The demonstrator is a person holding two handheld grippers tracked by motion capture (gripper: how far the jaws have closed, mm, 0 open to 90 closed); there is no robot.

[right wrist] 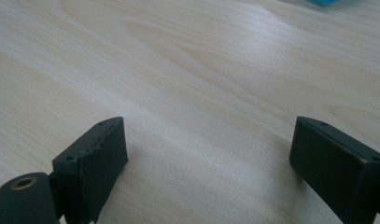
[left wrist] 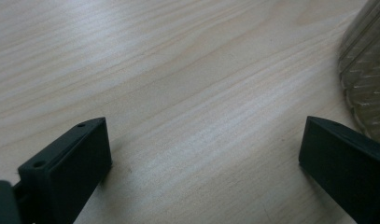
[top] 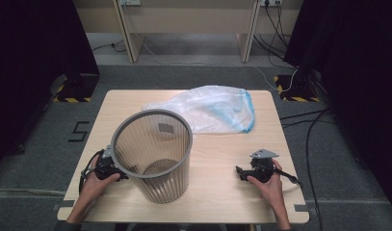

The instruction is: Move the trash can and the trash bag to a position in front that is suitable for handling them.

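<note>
Both tongs rest wide open on the pale wooden table (top: pixel 217 159): left gripper (left wrist: pixel 201 154) just beside the ribbed translucent grey bin (top: pixel 157 154), right gripper (right wrist: pixel 208 154) well apart from it.

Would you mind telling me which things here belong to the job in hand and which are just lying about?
Part of the job:
- ribbed waste bin, upright on the table
- clear plastic bag, crumpled behind the bin
- left gripper, open, beside the bin
- right gripper, open, over bare wood

Just lying about:
- cables on the floor
- desk legs at the back
</note>
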